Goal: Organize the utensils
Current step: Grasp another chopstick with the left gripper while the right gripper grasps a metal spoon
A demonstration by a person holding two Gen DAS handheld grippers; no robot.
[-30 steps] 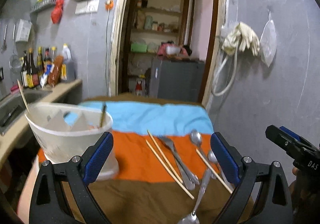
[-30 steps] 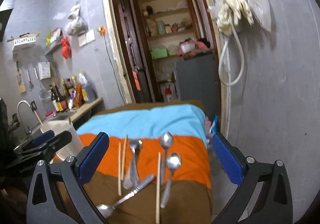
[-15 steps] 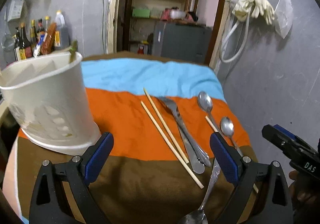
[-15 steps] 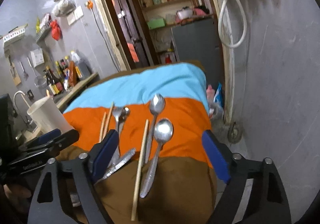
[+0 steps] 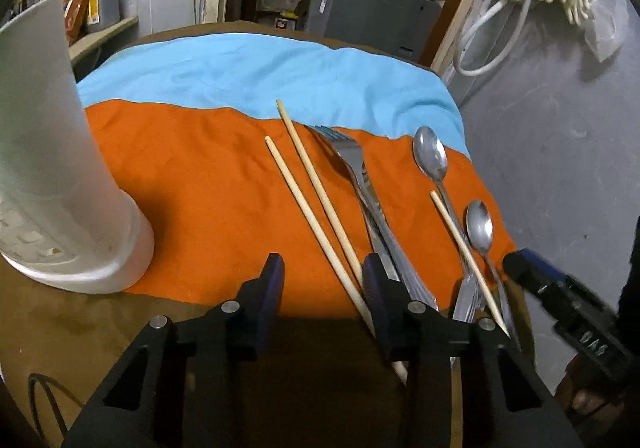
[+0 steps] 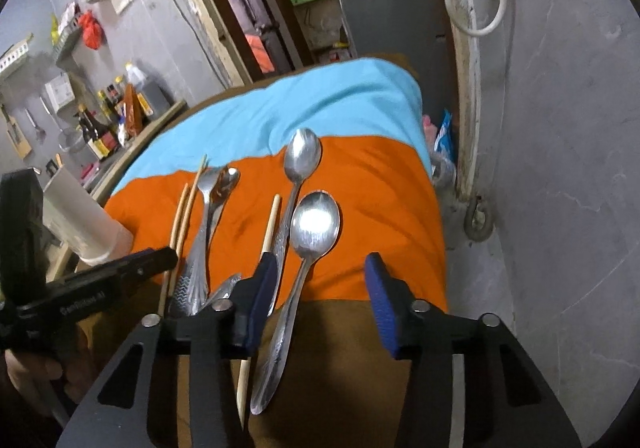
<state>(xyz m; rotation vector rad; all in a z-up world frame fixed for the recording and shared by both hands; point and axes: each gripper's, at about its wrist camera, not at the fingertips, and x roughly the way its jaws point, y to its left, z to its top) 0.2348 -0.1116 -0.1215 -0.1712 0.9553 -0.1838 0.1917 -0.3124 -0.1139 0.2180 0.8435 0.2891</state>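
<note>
On the orange band of the cloth I have my left gripper straddling a pair of chopsticks, jaws apart; my right gripper straddles the near spoon, jaws likewise apart; white holder at left

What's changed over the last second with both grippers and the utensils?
Both have dropped toward the cloth and narrowed their jaws. The left hand-held gripper now brackets the pair of chopsticks; the right hand-held gripper brackets the near spoon. Neither has closed on anything. The utensils, fork and white holder lie where they were.
</note>
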